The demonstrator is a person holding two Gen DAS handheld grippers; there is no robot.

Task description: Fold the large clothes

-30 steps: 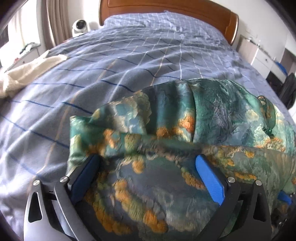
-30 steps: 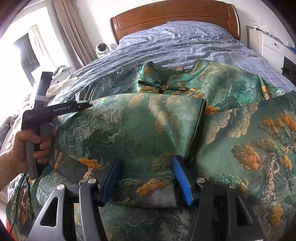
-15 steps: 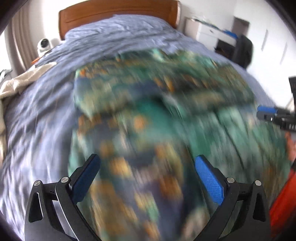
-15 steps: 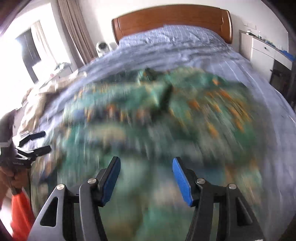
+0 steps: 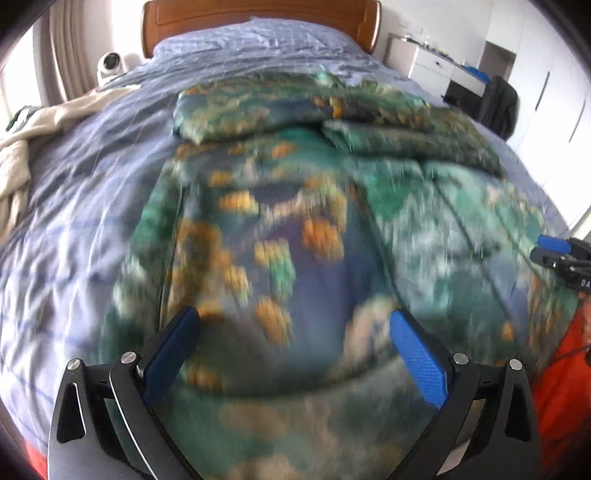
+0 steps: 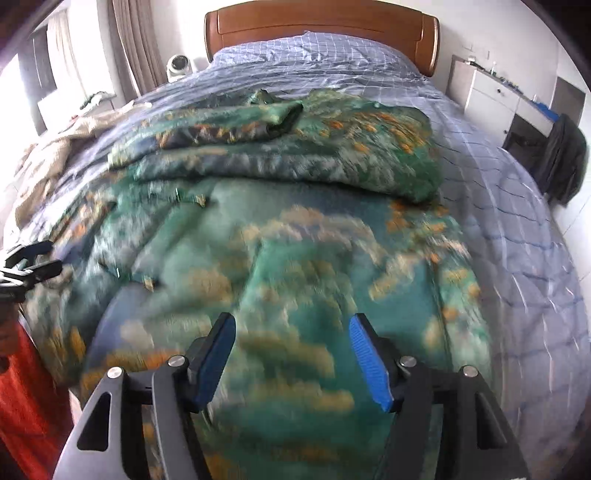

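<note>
Left hand-held gripper [image 5: 294,345]: black angular metal frame, two fingers [image 5: 417,363] faced with blue textured pads, round silver screw heads on the linkage arms. Right hand-held gripper [image 6: 291,356]: the same build, black frame, blue ribbed pads, silver screws at the pivots. At the right edge of the left wrist view its body shows white lettering, unreadable. Bright orange-red clothing [image 5: 561,398] worn by the person shows at the frame edges in both views.

The bed [image 6: 517,236], with wooden headboard [image 6: 321,26], carries a blue checked cover. A green brocade garment [image 6: 295,240] lies on its middle, upper part folded over. A beige blanket [image 5: 22,147] lies at the left edge.
</note>
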